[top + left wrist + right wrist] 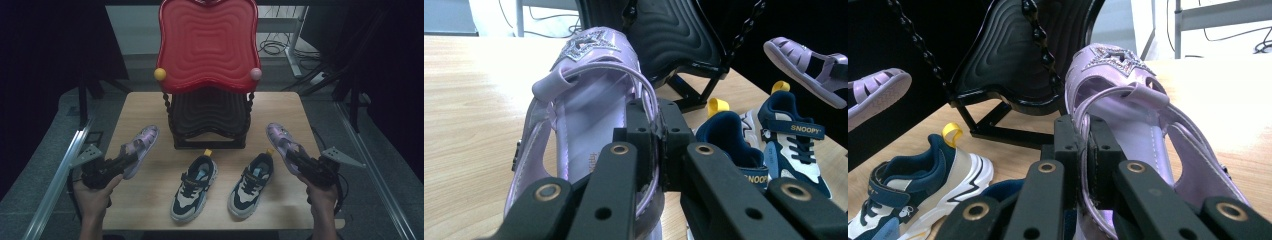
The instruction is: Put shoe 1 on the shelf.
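- Left gripper (653, 137): jaws clamped on heel strap of left purple sandal (589, 100), near desk's (150, 105) left edge.
- Right gripper (1083, 145): jaws pinching strap of right purple sandal (1128, 95), at right edge.
- Two navy sneakers (195, 185) near front edge, between them.

Lilac, glossy, with a silver glitter star on the toe: left sandal (589, 100) and right sandal (1143, 120). Matt black with brass-coloured rivets: left tongs (651, 145) and right tongs (1083, 150). Navy, cream and pale blue, with yellow heel loops and "SNOOPY" in gold on the strap: left sneaker (194, 187) and right sneaker (251, 185). Bright red upper tier (207, 42), rippled in wavy rings, over a black lower tier (210, 112) of the same pattern. Yellow ball (159, 74), pink ball (255, 74). Pale wood grain on the desk (145, 105).
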The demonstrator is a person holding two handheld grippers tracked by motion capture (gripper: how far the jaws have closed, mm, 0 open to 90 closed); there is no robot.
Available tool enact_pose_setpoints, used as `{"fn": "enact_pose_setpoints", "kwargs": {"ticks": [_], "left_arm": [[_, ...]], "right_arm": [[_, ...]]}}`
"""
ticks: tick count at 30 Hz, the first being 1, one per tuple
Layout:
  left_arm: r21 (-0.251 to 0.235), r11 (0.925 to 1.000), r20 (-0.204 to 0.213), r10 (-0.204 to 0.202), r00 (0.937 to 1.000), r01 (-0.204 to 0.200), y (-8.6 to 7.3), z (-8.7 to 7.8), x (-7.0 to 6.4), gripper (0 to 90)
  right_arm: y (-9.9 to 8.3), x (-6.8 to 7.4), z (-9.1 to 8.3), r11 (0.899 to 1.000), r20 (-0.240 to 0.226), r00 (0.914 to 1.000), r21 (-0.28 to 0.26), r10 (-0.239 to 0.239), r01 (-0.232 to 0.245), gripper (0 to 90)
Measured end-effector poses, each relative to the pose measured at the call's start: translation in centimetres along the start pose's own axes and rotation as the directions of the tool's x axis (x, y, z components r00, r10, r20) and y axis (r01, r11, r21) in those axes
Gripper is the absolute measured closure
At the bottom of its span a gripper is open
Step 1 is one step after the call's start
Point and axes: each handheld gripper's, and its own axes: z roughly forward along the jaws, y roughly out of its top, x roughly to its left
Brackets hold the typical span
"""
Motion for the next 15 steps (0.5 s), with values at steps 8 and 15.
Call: {"fn": "enact_pose_setpoints", "kwargs": {"ticks": [8,15], "left_arm": [[-0.011,0.9999,0.018,-0.003,0.9998,0.003,0.0,0.1,-0.3,86.9],[-0.02,0.9998,0.033,0.001,0.9995,-0.001,0.2,0.4,-0.6,86.8]], "right_arm": [[0.0,1.0,0.6,1.0,-0.019,0.9998,0.006,-0.009,0.009,85.7],[0.0,1.6,1.1,1.0,-0.03,0.9995,-0.005,-0.014,0.014,85.7]]}}
